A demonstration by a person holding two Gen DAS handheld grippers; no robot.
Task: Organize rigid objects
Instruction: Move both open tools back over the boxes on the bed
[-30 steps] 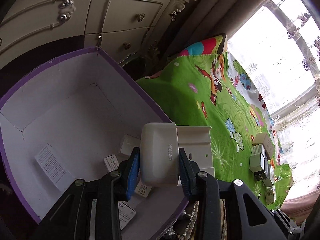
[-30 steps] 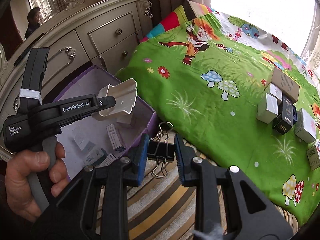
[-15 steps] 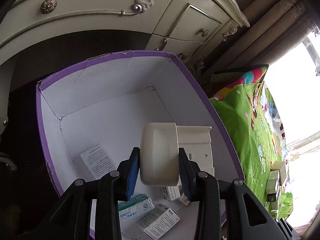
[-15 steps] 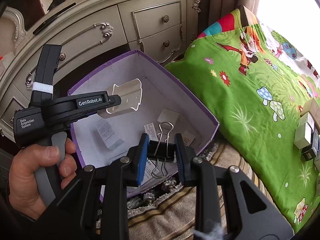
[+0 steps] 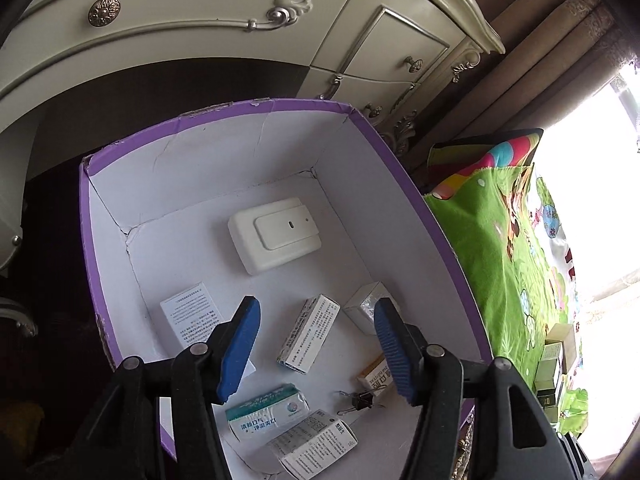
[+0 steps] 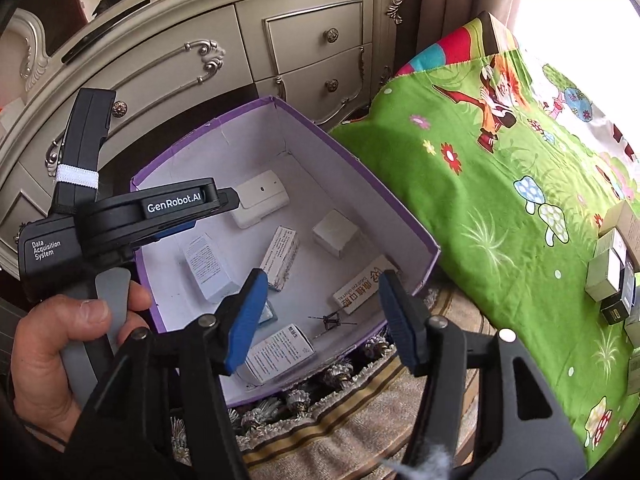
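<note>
**Both loads dropped into box**

Left gripper (image 5: 316,346) and right gripper (image 6: 320,316) opening, nothing between jaws. Just below: binder clip (image 6: 332,322) on floor of purple box (image 5: 400,168). Beyond: white holder (image 5: 276,236), flat. Risk: lowering now could clip the box rim or crush cartons.

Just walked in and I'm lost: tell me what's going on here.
A person is sorting small items into a purple-edged box with two hand-held grippers. Both the left gripper and the right gripper hang over the box, jaws opening with nothing between them. The white holder and the binder clip lie on the box floor among small cartons. More cartons wait on the green blanket.
</note>
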